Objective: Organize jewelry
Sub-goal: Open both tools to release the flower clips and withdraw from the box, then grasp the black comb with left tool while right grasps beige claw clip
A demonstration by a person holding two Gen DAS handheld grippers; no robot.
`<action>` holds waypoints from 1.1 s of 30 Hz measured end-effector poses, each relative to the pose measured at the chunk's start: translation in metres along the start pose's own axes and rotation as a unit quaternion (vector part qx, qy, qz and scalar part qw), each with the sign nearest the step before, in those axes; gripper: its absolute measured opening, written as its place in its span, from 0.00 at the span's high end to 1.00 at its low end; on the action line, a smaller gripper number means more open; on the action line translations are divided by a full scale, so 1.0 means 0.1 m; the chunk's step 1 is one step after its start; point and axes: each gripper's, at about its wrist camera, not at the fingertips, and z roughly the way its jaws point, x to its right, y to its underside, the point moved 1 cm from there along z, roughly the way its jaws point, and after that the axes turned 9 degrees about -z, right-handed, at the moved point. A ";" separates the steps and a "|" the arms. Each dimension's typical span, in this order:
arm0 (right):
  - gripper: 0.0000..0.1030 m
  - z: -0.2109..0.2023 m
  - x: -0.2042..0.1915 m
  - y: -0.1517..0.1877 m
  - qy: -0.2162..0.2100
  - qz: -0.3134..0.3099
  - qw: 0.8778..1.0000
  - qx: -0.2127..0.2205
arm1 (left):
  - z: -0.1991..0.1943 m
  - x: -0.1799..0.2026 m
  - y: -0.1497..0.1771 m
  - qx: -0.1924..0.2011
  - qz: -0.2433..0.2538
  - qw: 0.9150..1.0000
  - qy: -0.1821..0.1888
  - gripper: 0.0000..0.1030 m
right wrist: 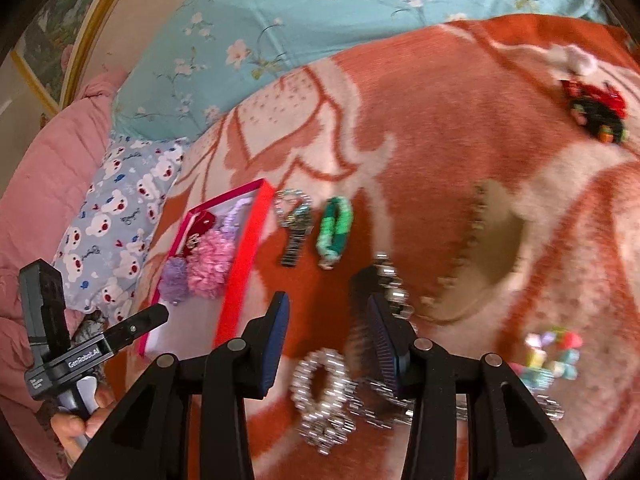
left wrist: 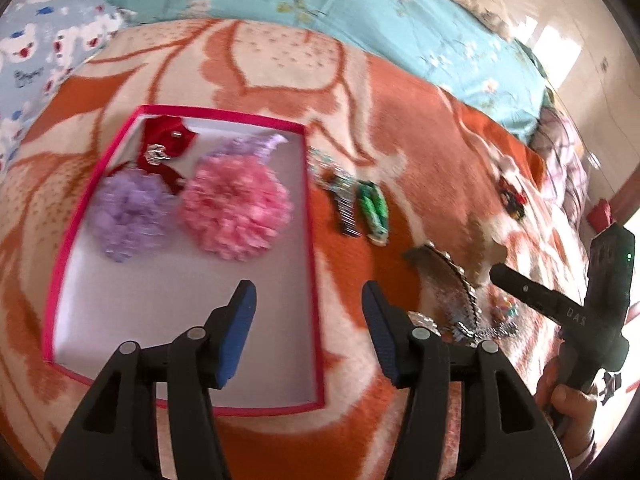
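Observation:
A pink-rimmed white box (left wrist: 64, 256) lies on the orange blanket and holds a pink pom-pom (left wrist: 236, 208), a purple pom-pom (left wrist: 128, 216) and a red bow (left wrist: 166, 148). Right of the box lie a silver clip (left wrist: 344, 200) and a green clip (left wrist: 374, 212). My left gripper (left wrist: 308, 296) is open and empty above the box's right edge. My right gripper (right wrist: 328, 312) is open and empty, low over a rhinestone comb (right wrist: 390, 288), with a rhinestone bracelet (right wrist: 322, 392) just below it. The box (right wrist: 240, 276) also shows in the right wrist view.
A red-and-black hair tie (right wrist: 596, 112) lies at the far right. A pastel bead bracelet (right wrist: 552, 356) lies at the right. A teal floral quilt (left wrist: 320, 12) and a bear-print pillow (right wrist: 116, 220) border the blanket. The other gripper's handle (left wrist: 600, 304) stands at the right.

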 end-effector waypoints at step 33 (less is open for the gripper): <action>0.93 -0.08 0.97 -0.08 0.085 0.057 0.995 0.022 | 0.90 1.15 0.19 -0.130 0.022 0.987 0.086 0.30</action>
